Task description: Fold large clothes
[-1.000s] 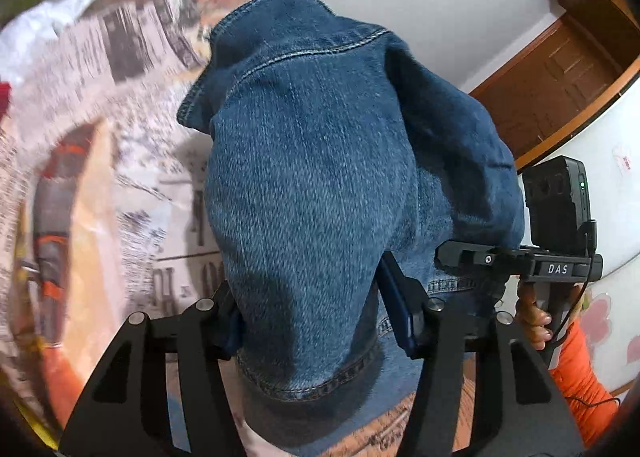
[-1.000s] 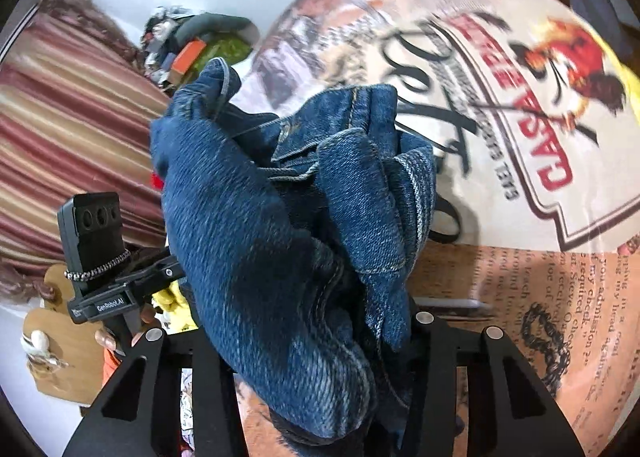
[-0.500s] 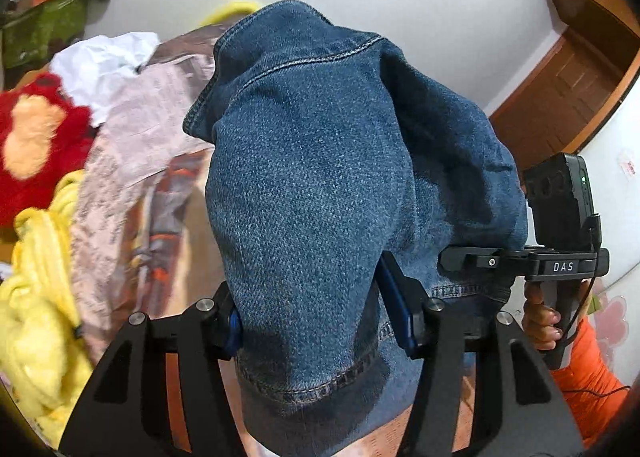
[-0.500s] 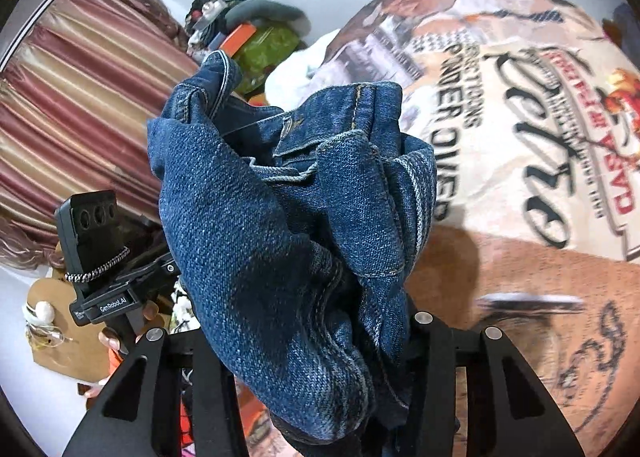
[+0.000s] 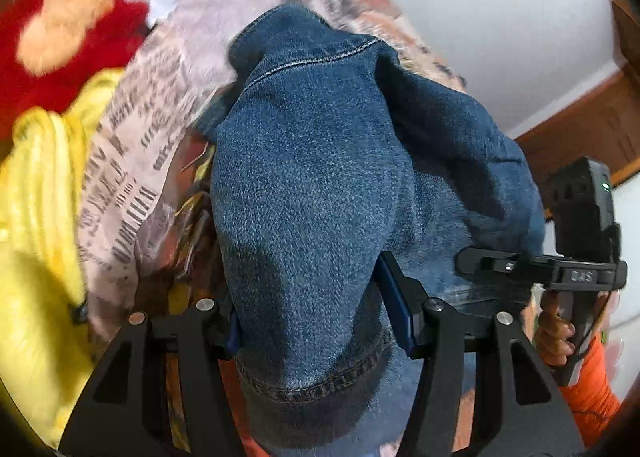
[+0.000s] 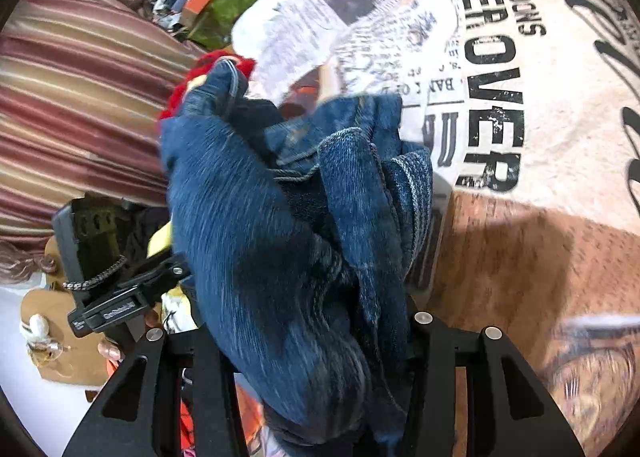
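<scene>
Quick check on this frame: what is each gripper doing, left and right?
Left gripper: closed on a thick fold of the blue denim garment.
Right gripper: closed on a bunched wad of the same denim garment.

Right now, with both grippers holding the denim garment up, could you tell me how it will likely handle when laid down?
The denim garment stands in thick rounded folds above the left gripper, so it is probably fairly stiff and heavy for cloth. In the right gripper it bunches into several layers, so it may land crumpled and need smoothing. Its coarse weave looks unlikely to slip.
</scene>
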The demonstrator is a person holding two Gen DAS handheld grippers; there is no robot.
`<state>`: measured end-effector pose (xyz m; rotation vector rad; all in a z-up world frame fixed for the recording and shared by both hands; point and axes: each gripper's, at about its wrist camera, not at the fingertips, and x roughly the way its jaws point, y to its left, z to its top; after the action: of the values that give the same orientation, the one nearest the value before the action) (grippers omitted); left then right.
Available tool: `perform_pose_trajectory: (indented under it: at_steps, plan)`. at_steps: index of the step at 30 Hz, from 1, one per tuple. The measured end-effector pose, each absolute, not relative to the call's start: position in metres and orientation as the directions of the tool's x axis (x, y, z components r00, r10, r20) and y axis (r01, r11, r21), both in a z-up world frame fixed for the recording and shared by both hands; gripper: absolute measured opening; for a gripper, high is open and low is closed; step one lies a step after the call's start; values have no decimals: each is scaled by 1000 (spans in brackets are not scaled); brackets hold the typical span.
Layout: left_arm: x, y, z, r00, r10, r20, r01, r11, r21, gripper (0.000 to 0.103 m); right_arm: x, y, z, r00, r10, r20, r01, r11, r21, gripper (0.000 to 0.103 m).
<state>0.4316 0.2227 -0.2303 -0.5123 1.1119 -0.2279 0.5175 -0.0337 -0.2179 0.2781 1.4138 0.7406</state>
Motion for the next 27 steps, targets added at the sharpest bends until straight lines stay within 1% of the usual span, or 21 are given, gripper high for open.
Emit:
perform_pose_trajectory:
  at_steps: [3, 5, 8, 11, 13, 15, 18, 20, 22, 24, 26, 27]
  plan:
    - [449, 229, -254, 430, -429, -794, -104, 850, -516, 57, 535, -31, -238, -23, 605, -796, -282, 760, 585, 43]
    - [451, 229, -261, 435, -425, -794, -107, 851, -514, 60, 544, -32, -250, -29, 603, -797, -285, 760, 585, 44]
    - [450, 226, -266, 444, -414, -795, -95, 861, -500, 68, 550, -33, -259, -31, 605, -795, -331, 745, 580, 46]
    - [444, 222, -259, 449, -405, -796, -101, 863, -496, 68, 547, -33, -255, -26, 599, -800, -368, 739, 565, 47]
    - [439, 220, -249, 462, -352, -814, -93, 894, -439, 68, 540, -35, -247, -7, 573, -819, -385, 755, 532, 47]
    - [428, 211, -229, 487, -265, -832, -63, 940, -336, 68, 529, -37, -235, 31, 530, -848, -421, 776, 469, 47]
    - [409, 199, -202, 543, -186, -819, -15, 973, -230, 67, 507, -41, -211, 142, 470, -871, -489, 799, 351, 47]
    - [398, 198, -193, 575, -168, -800, 5, 979, -202, 68, 491, -46, -194, 228, 437, -870, -518, 811, 272, 49]
    - [388, 189, -183, 600, -161, -784, 29, 983, -180, 68, 479, -49, -183, 285, 420, -862, -523, 821, 227, 49]
    - [388, 179, -184, 609, -154, -778, 51, 987, -155, 68, 468, -54, -174, 312, 418, -853, -521, 827, 214, 55]
    - [386, 170, -190, 612, -144, -778, 63, 989, -133, 68, 460, -55, -169, 317, 408, -856, -515, 832, 205, 82]
    - [380, 166, -193, 608, -143, -781, 68, 989, -129, 68, 456, -56, -167, 317, 413, -854, -516, 830, 210, 86]
